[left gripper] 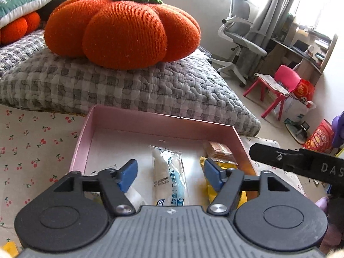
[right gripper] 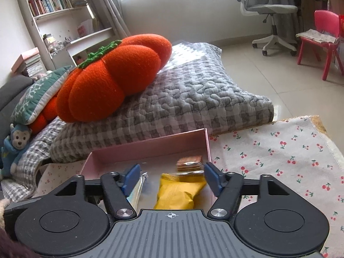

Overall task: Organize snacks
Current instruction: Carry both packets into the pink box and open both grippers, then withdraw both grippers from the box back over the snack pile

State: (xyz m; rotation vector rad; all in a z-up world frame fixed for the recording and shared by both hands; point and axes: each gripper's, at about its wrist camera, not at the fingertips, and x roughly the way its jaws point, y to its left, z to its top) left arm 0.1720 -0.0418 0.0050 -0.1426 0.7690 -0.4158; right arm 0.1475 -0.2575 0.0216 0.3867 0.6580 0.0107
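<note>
Left gripper (left gripper: 171, 173): spread wide, nothing between the blue pads (left gripper: 129, 173); poised over the near edge of the pink box (left gripper: 163, 121), pointing forward and slightly down into it. Right gripper (right gripper: 172, 177): likewise spread, pads (right gripper: 211, 177) apart and empty; hovering above the same pink box (right gripper: 150, 146) from its right near corner, tilted down toward the contents. Black arm of the right tool (left gripper: 301, 161) crossing the right edge of the left wrist view, just beside the box's right wall.

Box contents, all loose on the white floor of the box:
- white-and-blue wrapped packet (left gripper: 169, 178), lying lengthwise near the middle, directly ahead of the left gripper; only its edge (right gripper: 137, 190) visible in the right view, behind the left pad.
- yellow snack bag (right gripper: 178, 193), right of the packet, straight ahead of the right gripper; partly hidden behind the right pad in the left view (left gripper: 209, 190).
- brown wafer pack (right gripper: 190, 164) beyond the yellow bag, in the far right corner, touching or overlapping the bag's top edge; seen also at (left gripper: 219, 151).

Box resting on a cherry-print cloth (right gripper: 279, 154). Behind the box, a grey checked quilt (left gripper: 129, 88) with an orange pumpkin cushion (left gripper: 122, 30) on top.
</note>
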